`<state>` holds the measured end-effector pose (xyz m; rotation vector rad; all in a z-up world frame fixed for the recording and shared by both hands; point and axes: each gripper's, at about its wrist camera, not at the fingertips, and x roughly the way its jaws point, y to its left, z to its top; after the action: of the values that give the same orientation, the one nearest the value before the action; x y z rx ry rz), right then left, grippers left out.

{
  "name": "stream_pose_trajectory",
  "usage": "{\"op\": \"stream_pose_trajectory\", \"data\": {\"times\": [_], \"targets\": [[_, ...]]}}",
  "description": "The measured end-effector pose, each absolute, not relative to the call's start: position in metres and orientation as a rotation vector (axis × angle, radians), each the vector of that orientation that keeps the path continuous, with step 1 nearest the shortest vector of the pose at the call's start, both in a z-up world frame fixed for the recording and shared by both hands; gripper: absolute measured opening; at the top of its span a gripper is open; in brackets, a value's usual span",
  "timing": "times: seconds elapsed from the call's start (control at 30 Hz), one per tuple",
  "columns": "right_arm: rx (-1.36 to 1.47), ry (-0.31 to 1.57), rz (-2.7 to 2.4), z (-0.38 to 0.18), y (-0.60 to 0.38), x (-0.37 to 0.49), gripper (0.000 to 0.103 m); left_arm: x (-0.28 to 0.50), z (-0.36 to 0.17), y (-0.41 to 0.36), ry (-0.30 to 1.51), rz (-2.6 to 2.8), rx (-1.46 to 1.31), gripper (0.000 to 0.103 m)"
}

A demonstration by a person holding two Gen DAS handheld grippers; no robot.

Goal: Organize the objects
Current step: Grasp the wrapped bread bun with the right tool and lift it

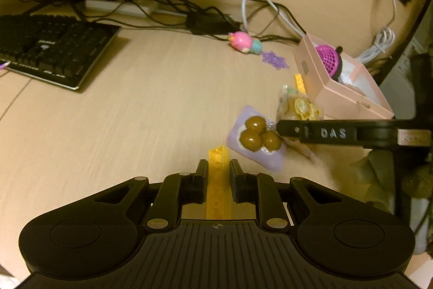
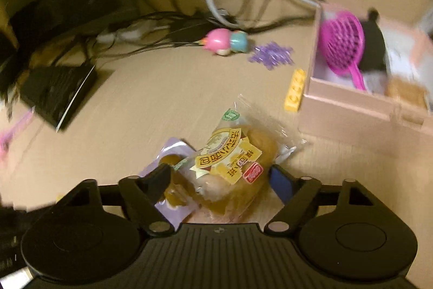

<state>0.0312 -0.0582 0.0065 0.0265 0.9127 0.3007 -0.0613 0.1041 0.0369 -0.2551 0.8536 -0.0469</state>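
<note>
2 yellow bricks (image 1: 218,180) (image 2: 295,90), 1 pink box (image 2: 349,110), 1 bread packet (image 2: 235,167).

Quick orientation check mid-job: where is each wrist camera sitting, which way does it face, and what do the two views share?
Left wrist: behind the left gripper, angled down across the desk toward the keyboard; its own fingers pinch a yellow brick, and the right gripper reaches in from the right.
Right wrist: behind the right gripper, angled down at a wrapped bread packet lying between its fingers.
Shared: the bread packet, pink box, pink toy.
</note>
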Motion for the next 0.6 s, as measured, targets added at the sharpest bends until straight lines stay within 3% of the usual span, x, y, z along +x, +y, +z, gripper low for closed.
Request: {"op": "stream_pose_trajectory", "data": {"times": [0.1, 0.4, 0.43, 0.6], "targets": [[-0.046, 0.906, 0.326, 0.012, -0.064, 0.019, 0.068, -0.057, 0.035, 0.098, 0.860, -0.083, -0.246, 0.019], [-0.282, 0.884, 0.331, 0.014, -0.113, -0.031, 0.068, -0.041, 0.031, 0.079, 0.877, -0.184, -0.223, 0.019], [-0.282, 0.878, 0.324, 0.016, -0.118, -0.034, 0.069, -0.039, 0.031, 0.076, 0.879, -0.194, -0.217, 0.019], [-0.162, 0.841, 0.250, 0.031, -0.142, -0.045, 0.099, -0.032, 0.027, 0.063, 0.896, -0.239, -0.199, 0.019]]}}
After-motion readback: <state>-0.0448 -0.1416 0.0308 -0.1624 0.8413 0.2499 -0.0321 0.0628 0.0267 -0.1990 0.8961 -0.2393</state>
